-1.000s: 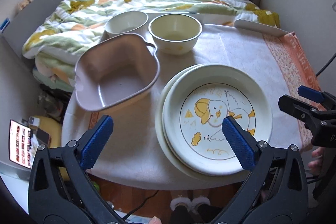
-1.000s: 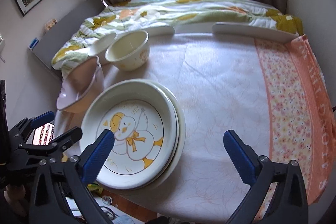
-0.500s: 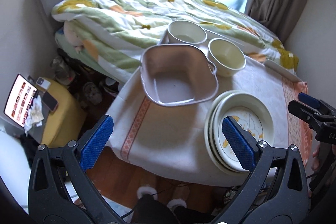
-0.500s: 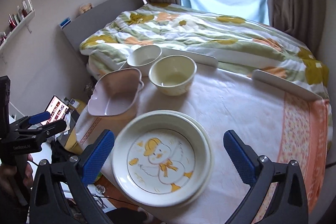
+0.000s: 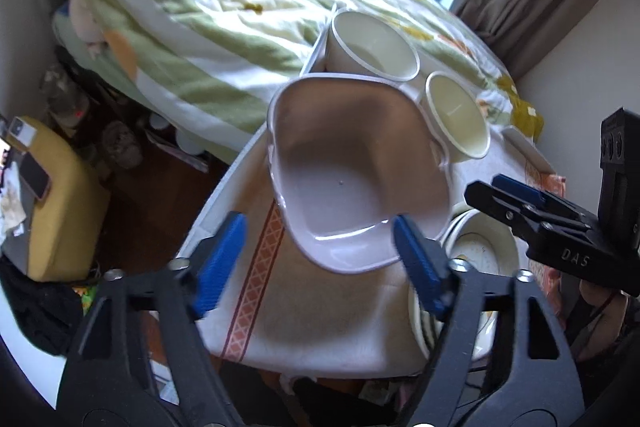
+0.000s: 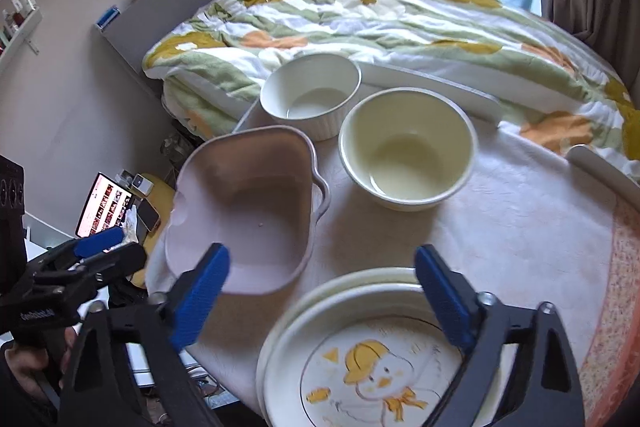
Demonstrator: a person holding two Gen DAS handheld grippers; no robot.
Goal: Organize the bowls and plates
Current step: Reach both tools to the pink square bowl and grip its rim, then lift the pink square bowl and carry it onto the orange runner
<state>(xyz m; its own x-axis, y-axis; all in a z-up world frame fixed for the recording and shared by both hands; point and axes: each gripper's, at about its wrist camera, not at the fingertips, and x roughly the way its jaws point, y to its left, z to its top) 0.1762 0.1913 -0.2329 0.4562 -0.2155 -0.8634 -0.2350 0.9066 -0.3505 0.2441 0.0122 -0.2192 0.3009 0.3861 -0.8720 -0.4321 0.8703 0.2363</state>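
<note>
on the table at my twelve o'clock sits the pink dish (image 5: 352, 183), so with my left gripper (image 5: 320, 259) jaws half-wide, closing and empty, i'd straddle its near rim squarely, right gripper (image 6: 320, 287) likewise closing, empty, over the duck plate (image 6: 380, 367).

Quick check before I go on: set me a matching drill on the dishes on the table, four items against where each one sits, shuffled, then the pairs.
Items, seen from the right wrist camera:
1. pink square dish
2. white ribbed bowl
3. cream round bowl
4. duck plate

Places:
A. nearest the camera, on top of a stack of plates
B. far edge of the table, next to the bed
C. left edge of the table, with a small handle on its right side
D. middle of the table, right of the pink dish

Pairs: 1-C, 2-B, 3-D, 4-A
</note>
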